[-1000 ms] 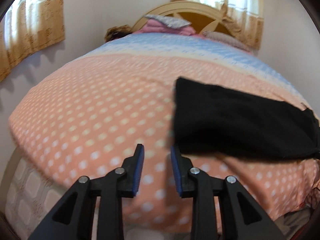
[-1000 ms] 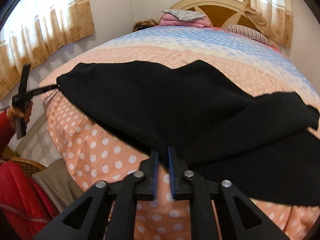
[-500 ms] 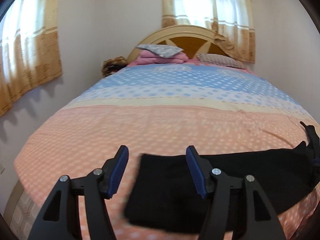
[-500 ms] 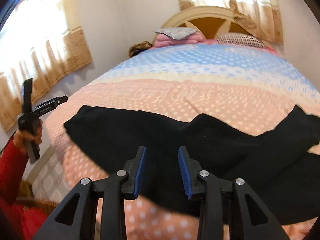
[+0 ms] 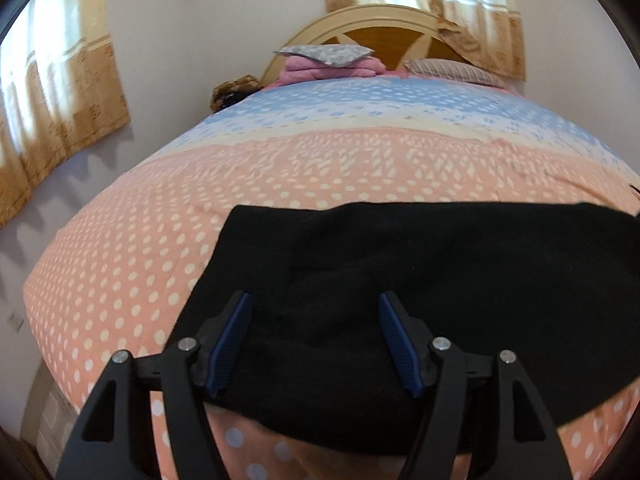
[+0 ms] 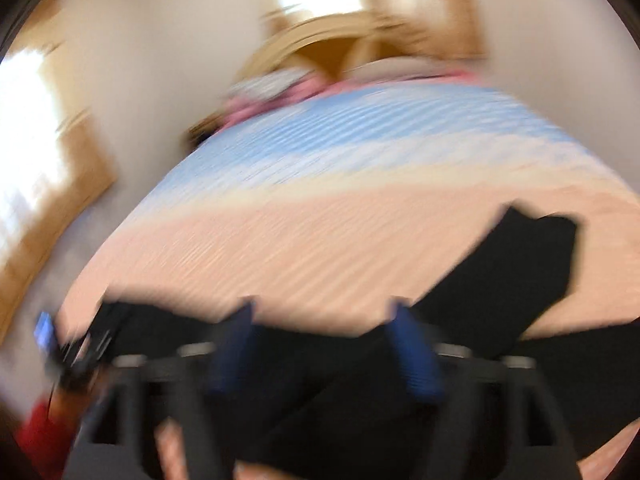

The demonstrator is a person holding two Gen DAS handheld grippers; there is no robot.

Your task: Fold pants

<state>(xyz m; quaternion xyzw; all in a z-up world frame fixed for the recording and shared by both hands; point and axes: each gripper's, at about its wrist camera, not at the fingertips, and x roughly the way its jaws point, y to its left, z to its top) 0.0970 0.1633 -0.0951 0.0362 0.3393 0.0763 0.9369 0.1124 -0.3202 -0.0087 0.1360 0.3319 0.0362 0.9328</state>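
Observation:
Black pants (image 5: 420, 280) lie spread across the near end of the bed, on the peach dotted cover. My left gripper (image 5: 316, 336) is open wide, its blue pads either side of the cloth near the pants' left end, holding nothing. In the blurred right wrist view the pants (image 6: 532, 256) run across the bottom and up to the right. My right gripper (image 6: 324, 344) is open above them and empty. The left gripper (image 6: 72, 344) shows at the lower left of that view.
The bed cover (image 5: 340, 168) is peach near me and blue farther back. Folded pink and grey bedding (image 5: 328, 62) and a striped pillow (image 5: 448, 70) lie at the wooden headboard (image 5: 384, 36). Curtained windows (image 5: 52, 92) flank the bed. The bed's left edge drops to the floor.
Both grippers let go of the pants and opened wide. The pants now lie flat on the bed. The left gripper has moved over the cloth; the right is swinging fast, blurring its view.

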